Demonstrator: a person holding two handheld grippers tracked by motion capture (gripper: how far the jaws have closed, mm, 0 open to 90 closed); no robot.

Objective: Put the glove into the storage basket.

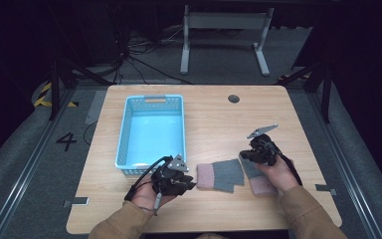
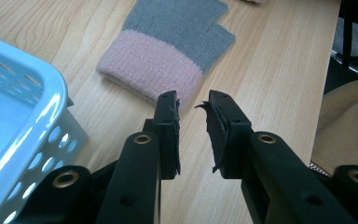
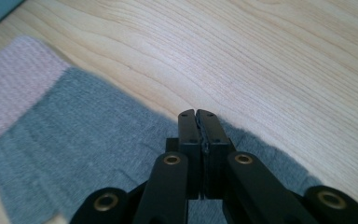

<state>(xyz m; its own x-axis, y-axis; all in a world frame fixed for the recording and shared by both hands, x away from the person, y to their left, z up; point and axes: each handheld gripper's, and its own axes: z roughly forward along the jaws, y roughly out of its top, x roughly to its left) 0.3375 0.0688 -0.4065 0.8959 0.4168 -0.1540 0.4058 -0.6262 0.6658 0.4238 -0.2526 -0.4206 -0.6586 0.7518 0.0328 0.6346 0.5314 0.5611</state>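
- On the surface, near edge: two grey-and-pink gloves, left glove between my hands, right glove under my right tongs.
- Right tongs pressed together over the grey knit — whether they pinch it, can't tell.
- Left tongs spread, empty, just short of the pink cuff.
- Step, I judge: picking up the gloves — next, close on the cuff and lift toward the blue basket.

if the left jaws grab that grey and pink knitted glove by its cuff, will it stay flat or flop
Probably flop: the grey and pink knitted glove lies limp and flat on the wooden table, with no stiff shape of its own. It looks thin and fuzzy, so likely light and unlikely to slip from the jaws. If pushed, it would probably bunch up rather than slide cleanly on the wood.
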